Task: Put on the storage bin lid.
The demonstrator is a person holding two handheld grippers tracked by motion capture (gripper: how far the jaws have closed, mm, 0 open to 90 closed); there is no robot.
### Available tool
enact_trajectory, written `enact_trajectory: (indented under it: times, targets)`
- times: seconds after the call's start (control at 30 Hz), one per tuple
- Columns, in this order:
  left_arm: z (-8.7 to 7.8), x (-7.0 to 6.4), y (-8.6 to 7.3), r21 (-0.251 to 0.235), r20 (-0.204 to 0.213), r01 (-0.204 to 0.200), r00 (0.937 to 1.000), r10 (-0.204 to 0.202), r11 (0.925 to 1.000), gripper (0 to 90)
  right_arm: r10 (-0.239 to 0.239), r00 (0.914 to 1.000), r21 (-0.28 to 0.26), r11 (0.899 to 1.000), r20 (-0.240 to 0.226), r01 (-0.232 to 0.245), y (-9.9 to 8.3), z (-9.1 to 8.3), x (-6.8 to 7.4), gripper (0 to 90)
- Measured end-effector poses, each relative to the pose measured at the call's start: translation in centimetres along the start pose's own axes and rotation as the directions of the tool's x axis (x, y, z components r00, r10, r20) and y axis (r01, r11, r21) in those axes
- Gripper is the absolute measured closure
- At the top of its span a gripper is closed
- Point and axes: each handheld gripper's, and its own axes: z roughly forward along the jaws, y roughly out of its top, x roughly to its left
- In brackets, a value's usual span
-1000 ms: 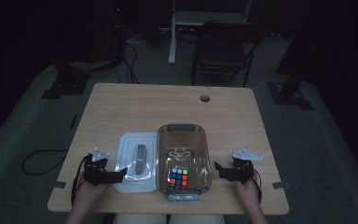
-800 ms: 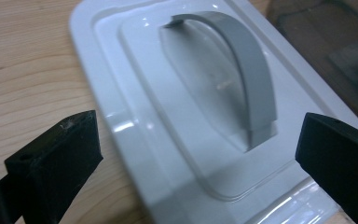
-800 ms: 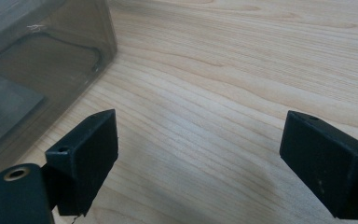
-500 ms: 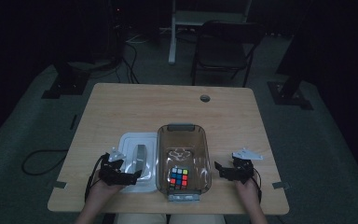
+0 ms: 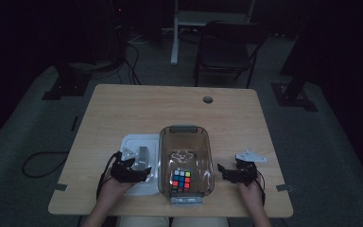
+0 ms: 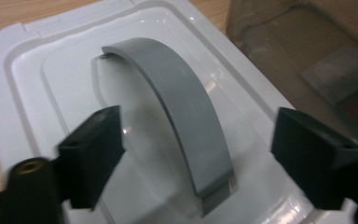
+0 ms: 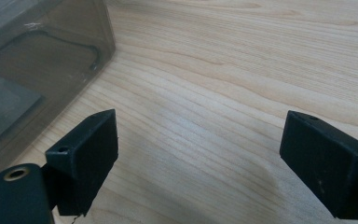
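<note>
Left claw (image 6: 193, 154), jaws wide, straddles the lid (image 6: 23, 60) handle (image 6: 182, 112); handle runs straight ahead between them. Right claw (image 7: 200, 154) open, idle over counter (image 7: 242, 70).

Pretty dim room, light is only really hitting the pale rectangular wooden table (image 5: 170, 109). A black folding metal chair (image 5: 229, 47) is sitting behind it on grey carpeted floor (image 5: 23, 137), black cables (image 5: 132, 61) trailing nearby.
</note>
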Motion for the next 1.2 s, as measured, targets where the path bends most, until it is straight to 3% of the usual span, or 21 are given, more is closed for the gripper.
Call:
enact_trajectory:
  times: [0.27,0.4,0.43,0.47,0.53,0.63,0.77,0.83,0.87,0.93,1.0,1.2]
  targets:
    - [1.0,0.4,0.2,0.021,-0.002,0.007,1.0000,-0.006,0.9998,27.2,0.000,1.0000,-0.001,1.000,0.002,0.000,0.0,0.0,0.0,11.4]
    - [1.4,0.6,0.1,0.029,0.004,0.002,1.0000,-0.002,0.9996,37.9,-0.001,1.0000,0.000,1.000,0.005,0.001,0.0,-0.1,0.1,11.4]
    - [1.4,0.6,0.1,0.029,0.004,0.002,1.0000,-0.002,0.9996,44.1,-0.001,1.0000,0.000,1.000,0.005,0.001,0.0,-0.1,0.1,11.4]
    - [1.5,0.6,-0.1,0.017,0.013,-0.016,0.9998,0.016,0.9997,47.6,-0.003,1.0000,-0.004,1.000,-0.001,0.003,0.1,-0.1,0.2,11.4]
    - [1.4,0.8,-0.1,0.011,0.030,-0.007,0.9995,0.007,0.9999,53.9,-0.016,0.9999,-0.004,1.000,-0.005,0.016,0.1,-0.1,0.6,11.5]
    - [1.2,1.0,-0.1,0.004,0.010,-0.009,0.9999,0.009,0.9999,61.7,-0.029,0.9994,-0.001,1.000,-0.017,0.029,0.2,0.0,1.0,11.4]
    - [0.7,2.4,-0.2,-0.034,0.025,0.070,0.9973,-0.069,0.9970,68.0,-0.046,0.9973,0.003,0.999,-0.057,0.046,0.2,0.1,1.9,11.4]
    - [0.5,2.6,-0.2,-0.047,0.024,0.076,0.9969,-0.075,0.9960,69.5,-0.048,0.9967,0.004,0.999,-0.066,0.048,0.1,0.0,2.1,11.4]
    - [-0.1,3.1,-0.1,-0.076,-0.002,0.089,0.9960,-0.089,0.9932,69.9,-0.050,0.9953,0.006,0.999,-0.082,0.051,0.1,-0.1,2.3,11.4]
    - [-0.8,3.4,-0.1,-0.100,-0.016,0.098,0.9949,-0.100,0.9901,70.2,-0.078,0.9920,0.023,0.996,-0.099,0.081,0.1,-0.2,2.6,11.4]
    - [-1.5,4.0,-0.1,-0.115,-0.012,0.116,0.9929,-0.118,0.9865,70.2,-0.084,0.9880,0.033,0.995,-0.130,0.089,-0.1,-0.2,2.8,11.4]
    - [-3.0,5.1,-0.4,-0.113,0.004,0.130,0.9914,-0.131,0.9850,70.3,-0.097,0.9770,0.048,0.993,-0.190,0.108,-0.7,-0.5,4.2,11.4]
